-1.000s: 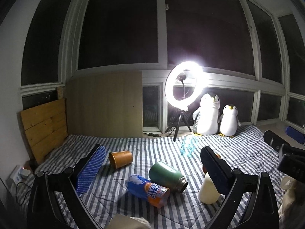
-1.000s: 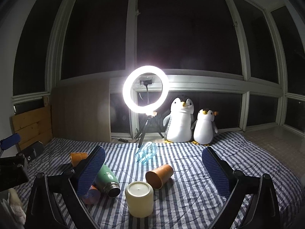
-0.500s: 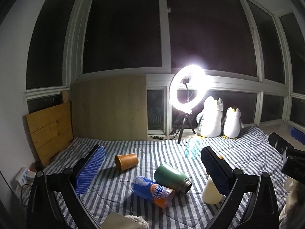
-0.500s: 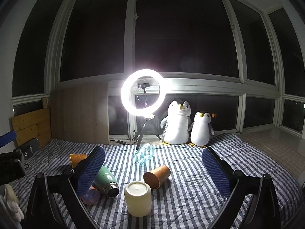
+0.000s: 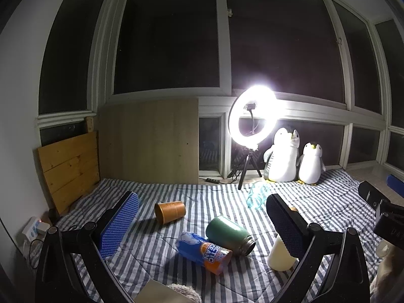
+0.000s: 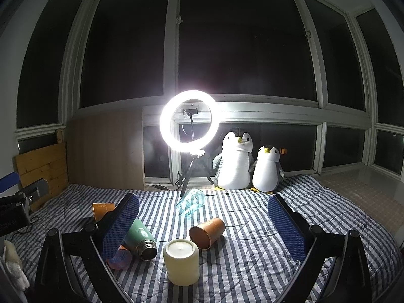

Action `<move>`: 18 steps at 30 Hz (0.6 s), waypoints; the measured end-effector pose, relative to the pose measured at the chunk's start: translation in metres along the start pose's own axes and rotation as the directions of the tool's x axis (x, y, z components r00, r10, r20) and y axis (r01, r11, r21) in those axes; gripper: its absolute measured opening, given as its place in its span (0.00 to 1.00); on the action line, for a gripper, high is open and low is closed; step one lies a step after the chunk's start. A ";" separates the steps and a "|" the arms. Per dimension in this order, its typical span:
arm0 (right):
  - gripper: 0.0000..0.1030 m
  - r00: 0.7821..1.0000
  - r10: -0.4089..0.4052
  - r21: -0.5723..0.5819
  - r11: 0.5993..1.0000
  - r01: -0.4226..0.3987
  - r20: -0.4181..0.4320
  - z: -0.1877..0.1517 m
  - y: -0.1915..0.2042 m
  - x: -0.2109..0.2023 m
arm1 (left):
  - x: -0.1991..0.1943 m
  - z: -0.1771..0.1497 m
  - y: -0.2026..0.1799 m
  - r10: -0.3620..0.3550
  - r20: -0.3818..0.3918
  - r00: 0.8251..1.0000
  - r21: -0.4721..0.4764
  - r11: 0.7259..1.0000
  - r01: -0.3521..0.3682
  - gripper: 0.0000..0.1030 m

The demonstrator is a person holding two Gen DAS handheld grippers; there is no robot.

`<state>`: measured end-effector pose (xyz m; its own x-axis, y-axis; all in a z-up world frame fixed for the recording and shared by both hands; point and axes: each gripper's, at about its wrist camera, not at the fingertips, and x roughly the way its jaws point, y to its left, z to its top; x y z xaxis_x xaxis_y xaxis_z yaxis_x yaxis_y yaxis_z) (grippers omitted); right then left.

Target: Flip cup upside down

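1. My right gripper [image 6: 202, 224] is spread wide with nothing between its blue pads [image 6: 121, 224]; it hangs above the striped blanket [image 6: 252, 257]. My left gripper [image 5: 199, 224] is likewise wide apart and holds nothing.

2. Closest in the right wrist view is the cream cup [image 6: 181, 261], standing with what looks like its closed base up, so I judge it already turned over (from the left wrist view it sits half hidden behind my right-hand finger, at [image 5: 279, 255]).

3. Just behind it and to the right lies the brown cup [image 6: 207, 232] on its side, mouth toward me. I take this one as the cup to flip. A second brown cup [image 5: 170, 211] lies on its side well apart to the left, nearer my left gripper.

4. Handling, as I judge it: the brown cup looks thin-walled and light, probably paper or thin plastic. It would crush under a hard squeeze and roll on the soft bedding if nudged. I would pinch it across the mid-body, not at the flexible rim.

5. Nearby clutter to avoid: the green flask [image 6: 140, 240], the orange-and-blue bottle [image 5: 203, 252] beside it, and the clear bottle [image 6: 190, 203] farther back.
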<state>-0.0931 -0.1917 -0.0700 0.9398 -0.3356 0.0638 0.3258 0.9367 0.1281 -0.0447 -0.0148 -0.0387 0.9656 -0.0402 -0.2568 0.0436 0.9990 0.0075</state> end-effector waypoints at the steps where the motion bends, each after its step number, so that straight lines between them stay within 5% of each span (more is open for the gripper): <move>1: 0.98 1.000 0.002 0.000 1.000 -0.002 -0.001 0.000 0.000 0.000 | 0.000 0.000 0.000 0.001 0.000 1.000 -0.002 1.000 -0.001 0.99; 18: 0.98 1.000 0.011 -0.013 1.000 -0.011 0.005 0.002 0.003 -0.003 | -0.004 0.001 0.006 0.005 0.015 1.000 -0.019 1.000 -0.005 0.99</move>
<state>-0.0950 -0.1880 -0.0674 0.9429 -0.3255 0.0700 0.3165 0.9416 0.1148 -0.0483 -0.0086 -0.0362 0.9696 -0.0353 -0.2422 0.0340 0.9994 -0.0095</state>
